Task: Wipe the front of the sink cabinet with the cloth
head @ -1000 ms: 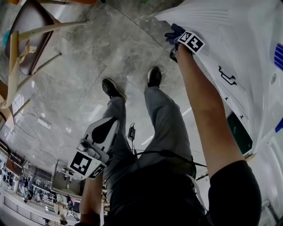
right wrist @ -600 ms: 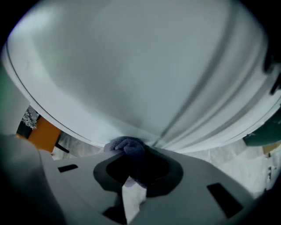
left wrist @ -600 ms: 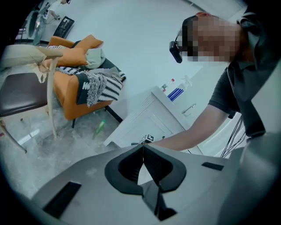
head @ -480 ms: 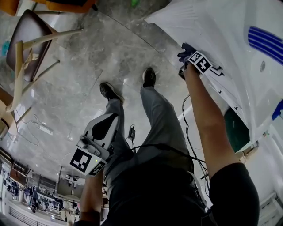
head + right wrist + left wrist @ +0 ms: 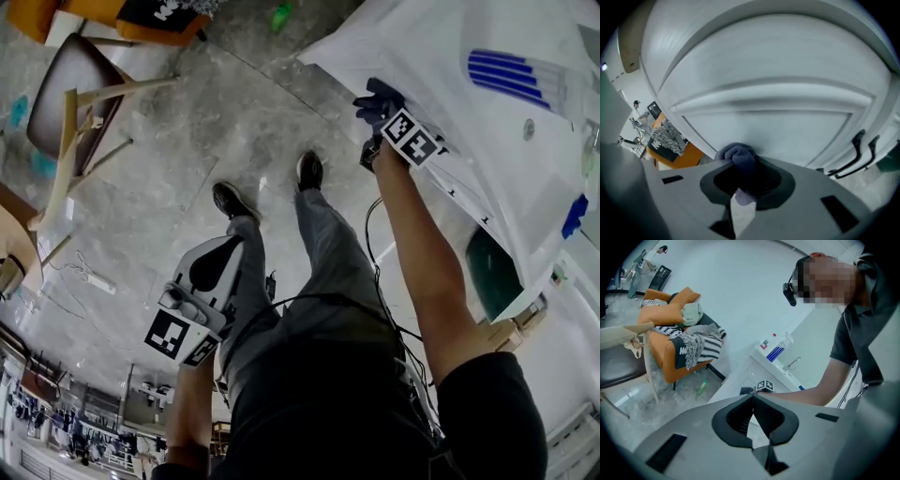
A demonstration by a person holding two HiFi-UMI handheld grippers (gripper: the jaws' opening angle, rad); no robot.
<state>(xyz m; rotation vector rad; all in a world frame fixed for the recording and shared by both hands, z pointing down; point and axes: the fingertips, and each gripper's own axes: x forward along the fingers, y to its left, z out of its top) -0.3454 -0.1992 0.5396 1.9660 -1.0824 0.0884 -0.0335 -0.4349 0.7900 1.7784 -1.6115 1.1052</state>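
My left gripper [image 5: 211,281] hangs at seven o'clock, jaws pressed together on nothing. At one o'clock, my right gripper [image 5: 740,180] pinches the dark cloth [image 5: 737,157] against the white cabinet [image 5: 778,93] front. The wad is small: tilt too far and bare jaws may scrape the cabinet.

Home-like room with sink cabinet [image 5: 441,66], orange armchair [image 5: 658,357], stone floor [image 5: 187,141]

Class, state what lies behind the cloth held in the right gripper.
The white cabinet front; the cloth in the right gripper hides the patch directly behind it.
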